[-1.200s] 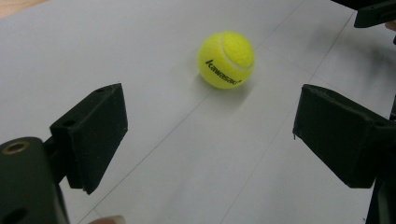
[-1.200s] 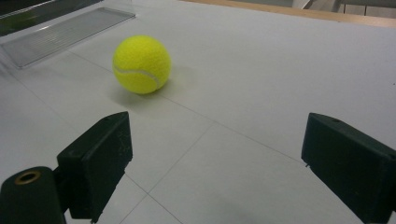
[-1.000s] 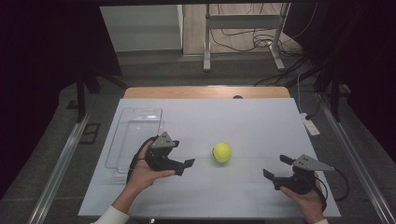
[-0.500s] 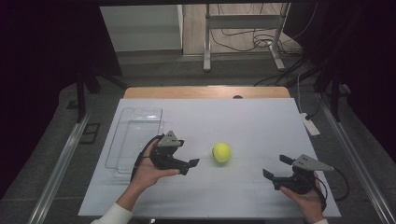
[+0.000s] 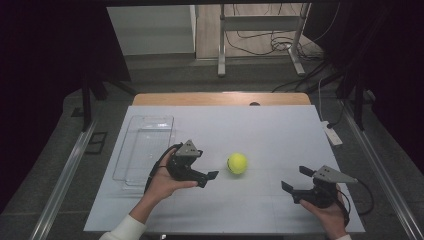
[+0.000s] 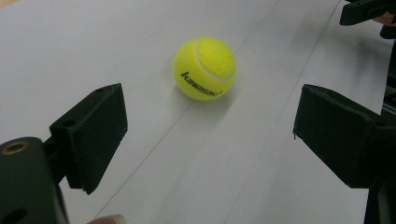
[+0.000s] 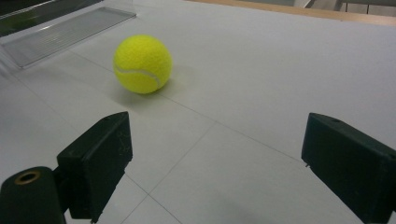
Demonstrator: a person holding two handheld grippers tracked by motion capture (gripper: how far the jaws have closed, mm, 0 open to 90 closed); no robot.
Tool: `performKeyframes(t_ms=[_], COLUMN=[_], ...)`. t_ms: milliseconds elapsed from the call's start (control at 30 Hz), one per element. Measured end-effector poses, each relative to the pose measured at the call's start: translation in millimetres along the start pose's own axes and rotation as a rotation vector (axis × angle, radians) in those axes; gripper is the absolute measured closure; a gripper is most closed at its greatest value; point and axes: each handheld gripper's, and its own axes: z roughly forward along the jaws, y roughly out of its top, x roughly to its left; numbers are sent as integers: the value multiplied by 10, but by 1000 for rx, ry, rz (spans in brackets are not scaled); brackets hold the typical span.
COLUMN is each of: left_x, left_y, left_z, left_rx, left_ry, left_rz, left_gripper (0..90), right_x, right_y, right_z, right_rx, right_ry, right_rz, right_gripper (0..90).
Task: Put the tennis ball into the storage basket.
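Note:
A yellow tennis ball (image 5: 237, 163) lies on the white table (image 5: 260, 130), near the middle. My left gripper (image 5: 207, 167) sits just left of the ball, pointing at it, jaws open and empty. In the left gripper view the ball (image 6: 204, 68) lies a short way beyond the black fingertips (image 6: 93, 135), centred between them. My right gripper (image 5: 296, 178) rests near the front right of the table, open and aimed left toward the ball. In the right gripper view the ball (image 7: 142, 64) is farther off, up and to the left of the gap.
A clear plastic tray (image 5: 145, 147) lies at the table's left side, behind my left hand, and its rim (image 7: 60, 32) also appears in the right gripper view. A white power strip (image 5: 332, 134) lies off the table's right edge. A wooden strip (image 5: 220, 98) borders the far side.
My left gripper has edged to the right, closer to the tennis ball. The ball and my right gripper have stayed where they were.

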Motion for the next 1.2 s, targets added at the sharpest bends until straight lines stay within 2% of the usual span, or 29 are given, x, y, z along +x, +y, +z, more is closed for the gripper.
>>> performKeyframes(t_ms=[300, 600, 1200], left_x=[-1, -15, -18], left_y=[76, 129, 279], left_z=[109, 228, 398], left_rx=[15, 38, 51], left_ry=[-21, -28, -39], left_rz=[6, 16, 19], left_gripper=[106, 104, 101], right_x=[-22, -24, -21], right_y=[-12, -13, -14], right_z=[-5, -1, 9], right_rx=[-2, 1, 7], right_ry=[-6, -3, -2], right_rz=[14, 10, 7], right_gripper=[90, 90, 90])
